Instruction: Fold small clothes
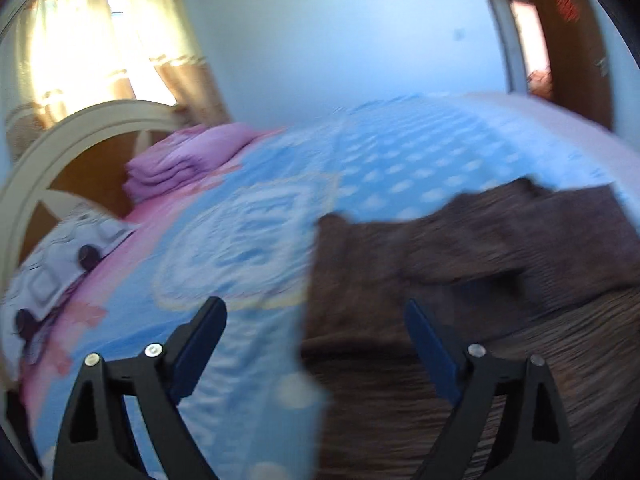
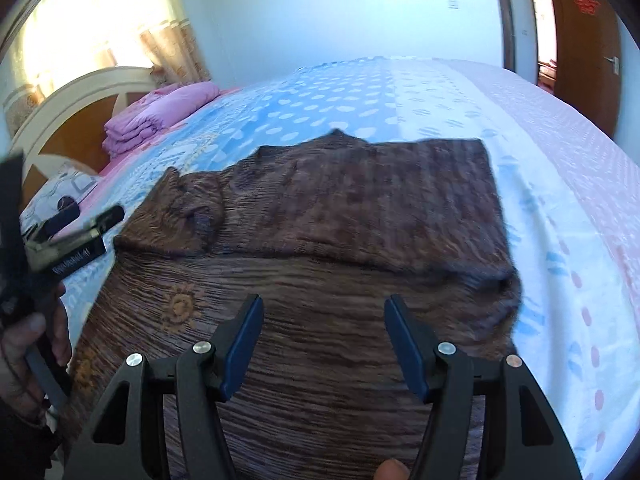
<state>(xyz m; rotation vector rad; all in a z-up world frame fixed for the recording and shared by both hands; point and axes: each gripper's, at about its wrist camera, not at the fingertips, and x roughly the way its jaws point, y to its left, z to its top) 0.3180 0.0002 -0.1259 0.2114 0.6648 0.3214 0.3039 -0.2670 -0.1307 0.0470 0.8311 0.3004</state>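
Note:
A brown crinkled garment [image 2: 320, 248] with small orange sun prints lies spread on the bed, its far part folded over toward me. In the blurred left wrist view it fills the right half [image 1: 460, 280]. My right gripper [image 2: 324, 320] is open and empty, hovering over the garment's near part. My left gripper [image 1: 316, 320] is open and empty above the garment's left edge, one finger over the sheet, one over the cloth. The left gripper also shows at the left edge of the right wrist view [image 2: 72, 232].
The bed has a blue dotted sheet [image 2: 320, 96] with a pink and white band on the right. A folded pink blanket [image 2: 156, 116] and a patterned pillow [image 1: 60, 264] lie by the headboard [image 2: 68, 100]. A wooden door [image 2: 588, 40] stands at the right.

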